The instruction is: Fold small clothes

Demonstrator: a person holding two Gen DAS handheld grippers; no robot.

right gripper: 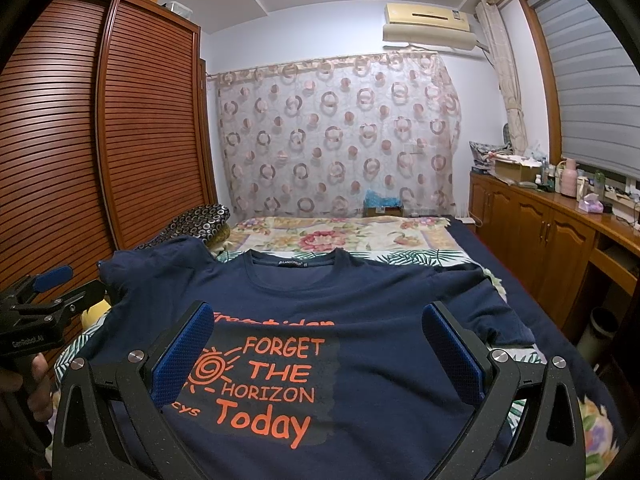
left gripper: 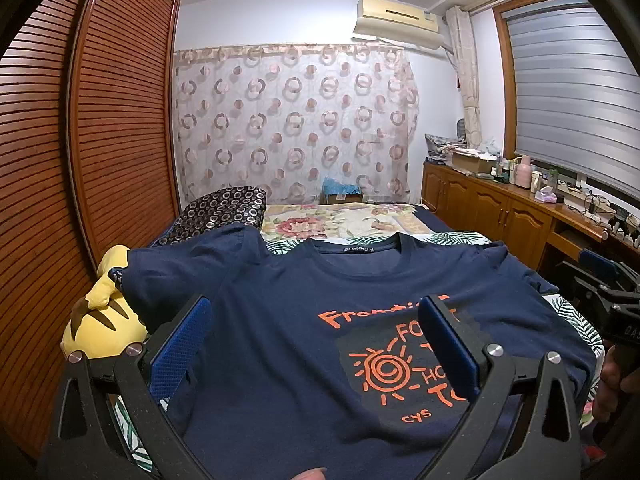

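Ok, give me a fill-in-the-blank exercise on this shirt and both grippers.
1. The navy T-shirt lies flat with its printed side facing ____.
2. Both the left gripper and the right gripper have their jaws ____.
3. The lettering on the shirt is coloured ____.
4. The yellow plush toy lies beside the shirt's ____ sleeve, as the person sees it.

Missing words: up; open; orange; left

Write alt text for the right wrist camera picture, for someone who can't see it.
A navy T-shirt with orange lettering lies spread face-up on a bed, seen between the open blue-padded fingers of the right gripper. The left gripper shows at the left edge; behind are a slatted wooden wardrobe and a circle-patterned curtain.
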